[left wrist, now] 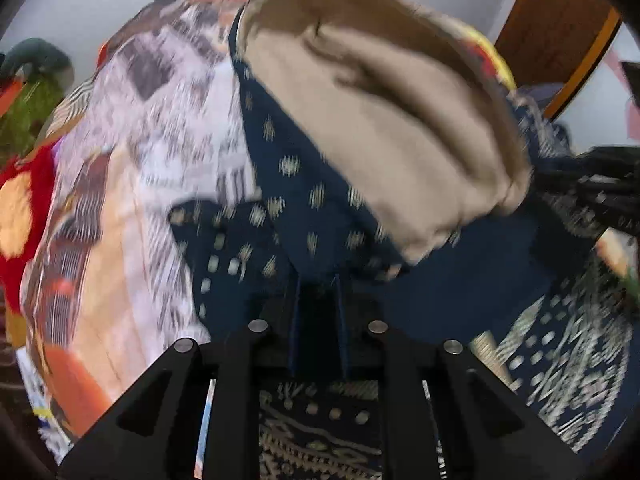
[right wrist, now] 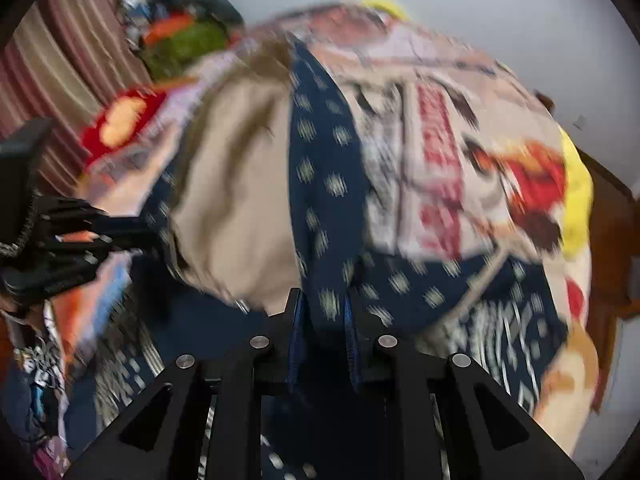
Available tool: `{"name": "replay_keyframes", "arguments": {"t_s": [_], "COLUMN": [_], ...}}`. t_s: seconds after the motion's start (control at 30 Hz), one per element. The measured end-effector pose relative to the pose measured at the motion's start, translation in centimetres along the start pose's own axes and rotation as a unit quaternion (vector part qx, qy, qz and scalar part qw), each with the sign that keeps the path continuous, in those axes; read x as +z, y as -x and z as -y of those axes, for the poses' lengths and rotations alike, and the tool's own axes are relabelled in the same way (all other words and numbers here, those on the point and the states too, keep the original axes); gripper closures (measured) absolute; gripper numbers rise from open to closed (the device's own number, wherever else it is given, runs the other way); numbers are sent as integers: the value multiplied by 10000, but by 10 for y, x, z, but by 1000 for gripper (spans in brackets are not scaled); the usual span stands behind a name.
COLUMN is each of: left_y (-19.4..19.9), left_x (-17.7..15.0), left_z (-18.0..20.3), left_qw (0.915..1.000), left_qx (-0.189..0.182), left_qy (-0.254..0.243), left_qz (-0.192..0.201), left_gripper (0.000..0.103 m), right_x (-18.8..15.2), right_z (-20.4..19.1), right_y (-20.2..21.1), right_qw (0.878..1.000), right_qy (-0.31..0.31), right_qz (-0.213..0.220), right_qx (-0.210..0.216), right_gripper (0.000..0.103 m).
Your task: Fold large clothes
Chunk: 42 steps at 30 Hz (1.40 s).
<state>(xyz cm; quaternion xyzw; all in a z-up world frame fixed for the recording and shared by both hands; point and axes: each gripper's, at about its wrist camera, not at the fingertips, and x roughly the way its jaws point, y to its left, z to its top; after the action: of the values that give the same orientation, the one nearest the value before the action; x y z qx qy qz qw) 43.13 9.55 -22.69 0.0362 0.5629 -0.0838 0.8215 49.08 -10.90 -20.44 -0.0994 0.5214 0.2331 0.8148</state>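
Both views motion-blurred. Left gripper (left wrist: pixel 316 280) clamped on navy cloth (left wrist: pixel 304 184), jaws nearly together with a fold of the dotted fabric pinched between the blue pads. Right gripper (right wrist: pixel 324 300) likewise closed on the same navy cloth (right wrist: pixel 328 184), a band of it running up from between the pads.

Navy cloth printed with pale dots, a beige lining (left wrist: pixel 392 136) showing on its turned-over side; lining also seen in the right view (right wrist: pixel 236 200), left of the navy band. Cloth lifted at both gripped points and draped across a bed covered by a patterned sheet (left wrist: pixel 160 132) in white, grey, orange and red; sheet again in the right view (right wrist: pixel 440 152), right of the navy band. More of the navy cloth, with a pale border pattern, spread toward the near edge of the bed under both grippers.

In the right view, left gripper (right wrist: pixel 132 232) visible at the left side, its fingertips buried in the cloth edge. In the left view, black parts at the right side likely the other gripper, too blurred to confirm.

Red cushion with orange spot (left wrist: pixel 20 208) by the left edge of the bed, green item (left wrist: pixel 32 108) behind it. Striped curtain (right wrist: pixel 72 60) at upper left of the right view. Brown wooden furniture (left wrist: pixel 560 28) against the pale wall beyond the far right corner of the bed.
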Motion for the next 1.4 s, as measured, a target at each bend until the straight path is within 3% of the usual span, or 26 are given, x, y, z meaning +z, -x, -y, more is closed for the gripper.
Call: {"name": "replay_keyframes", "arguments": {"t_s": [0.2,0.27,0.33,0.43,0.7,0.87,1.07,1.17,1.23,1.3,1.33,1.4], "left_y": [-7,0,12,32,50,29,-15,-33,-43,-51,-55,-57], "left_x": [-32,-35,-34,-24,36,71,104,112,115,117,117,118], "left_z": [-2,-3,-4,-11,-36,-50,-72,-78,-80,-79,-77,-69], "left_qw": [9993,9994,9995,9981,9910,9892,9849,9813,9795,9787,9791,9860], "left_qx": [150,209,285,441,491,419,79,-187,-376,-458,-442,-211], "left_qy": [140,122,119,200,608,857,1408,1637,1742,1784,1766,1414], "left_qz": [-313,-249,-52,384,1083,1109,1004,991,943,906,903,862], "left_gripper": [72,69,54,44,35,35,35,48,69,84,91,95], "right_x": [-33,-41,-42,-32,31,72,114,130,134,135,135,131], "right_z": [14,19,25,28,19,12,6,1,-2,-6,-7,-12], "right_y": [-13,-10,1,20,46,26,-13,-32,-42,-56,-63,-82], "right_qw": [9937,9927,9946,9977,9974,9966,9964,9963,9966,9973,9976,9991], "right_qy": [18,30,-75,-215,-378,-385,-438,-419,-349,-277,-247,-136], "right_qz": [-635,-674,-588,-296,571,720,683,641,612,528,470,171], "right_qx": [-924,-997,-855,-574,-226,55,242,379,420,427,446,356], "right_gripper": [87,87,87,87,87,87,87,87,87,87,87,87]}}
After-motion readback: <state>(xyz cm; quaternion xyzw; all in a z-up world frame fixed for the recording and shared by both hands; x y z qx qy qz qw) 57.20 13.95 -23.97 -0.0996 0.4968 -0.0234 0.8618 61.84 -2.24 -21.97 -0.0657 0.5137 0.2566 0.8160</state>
